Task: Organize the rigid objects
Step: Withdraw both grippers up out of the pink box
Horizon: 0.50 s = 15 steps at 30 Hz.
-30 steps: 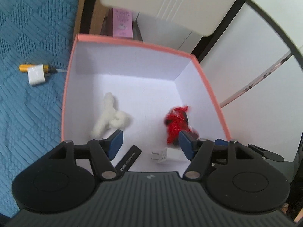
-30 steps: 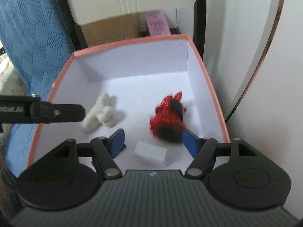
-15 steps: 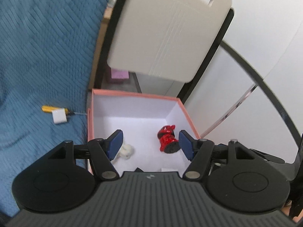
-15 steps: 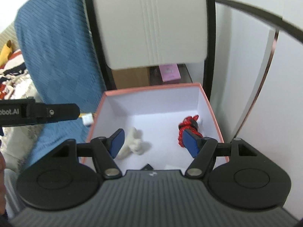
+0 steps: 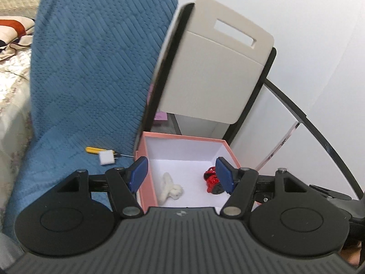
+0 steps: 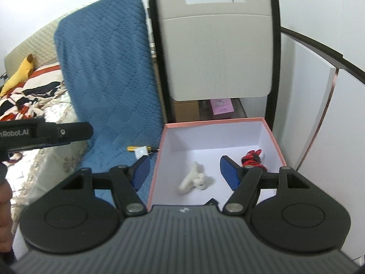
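Note:
A pink box point(image 5: 148, 189) with a white inside stands on the blue blanket; it also shows in the right wrist view point(image 6: 214, 121). In it lie a white fluffy piece point(image 5: 170, 186) point(image 6: 194, 179) and a red and black toy point(image 5: 212, 179) point(image 6: 252, 157). A white plug point(image 5: 106, 158) point(image 6: 141, 152) and a yellow-handled tool point(image 5: 92, 149) point(image 6: 132, 148) lie on the blanket left of the box. My left gripper point(image 5: 181, 173) is open and empty, high above the box. My right gripper point(image 6: 183, 171) is open and empty, also above it.
A beige chair back point(image 5: 216, 68) point(image 6: 216, 45) stands behind the box. A blue blanket point(image 5: 91, 80) point(image 6: 109, 80) covers the seat at left. A white cabinet point(image 6: 319, 91) is at right. The left gripper's body point(image 6: 45, 132) shows at the left of the right wrist view.
Both grippers have risen and pulled back from inside the box; the box and its contents look smaller. Both stay open and empty.

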Tool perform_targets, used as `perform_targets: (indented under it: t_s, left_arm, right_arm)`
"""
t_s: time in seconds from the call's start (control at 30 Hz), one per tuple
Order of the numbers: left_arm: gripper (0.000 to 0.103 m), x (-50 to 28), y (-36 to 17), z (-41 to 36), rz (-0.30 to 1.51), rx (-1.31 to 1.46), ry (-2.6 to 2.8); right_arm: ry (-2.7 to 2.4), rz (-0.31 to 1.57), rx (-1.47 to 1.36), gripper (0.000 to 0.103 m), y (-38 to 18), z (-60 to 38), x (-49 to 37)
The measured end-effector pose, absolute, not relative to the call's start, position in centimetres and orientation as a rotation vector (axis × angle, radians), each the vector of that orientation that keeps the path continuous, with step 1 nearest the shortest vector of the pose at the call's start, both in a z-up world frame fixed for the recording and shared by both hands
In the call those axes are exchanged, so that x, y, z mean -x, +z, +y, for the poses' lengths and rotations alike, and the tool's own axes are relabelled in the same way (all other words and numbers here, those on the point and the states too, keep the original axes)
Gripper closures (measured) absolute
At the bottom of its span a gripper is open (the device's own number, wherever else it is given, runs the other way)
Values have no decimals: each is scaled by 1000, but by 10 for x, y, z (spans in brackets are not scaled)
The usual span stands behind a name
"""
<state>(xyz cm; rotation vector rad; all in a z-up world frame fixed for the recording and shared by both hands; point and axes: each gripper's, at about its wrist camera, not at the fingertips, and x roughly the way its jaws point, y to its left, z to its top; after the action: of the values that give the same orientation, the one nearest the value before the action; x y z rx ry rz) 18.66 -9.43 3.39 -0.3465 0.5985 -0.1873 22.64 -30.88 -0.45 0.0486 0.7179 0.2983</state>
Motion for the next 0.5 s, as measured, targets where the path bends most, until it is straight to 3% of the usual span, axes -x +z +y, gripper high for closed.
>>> perform_targets:
  t_s: [0.5]
  left_arm:
    - [31, -122, 17, -36, 588, 351, -120]
  right_arm:
    - [323, 746, -20, 33, -10, -259, -172]
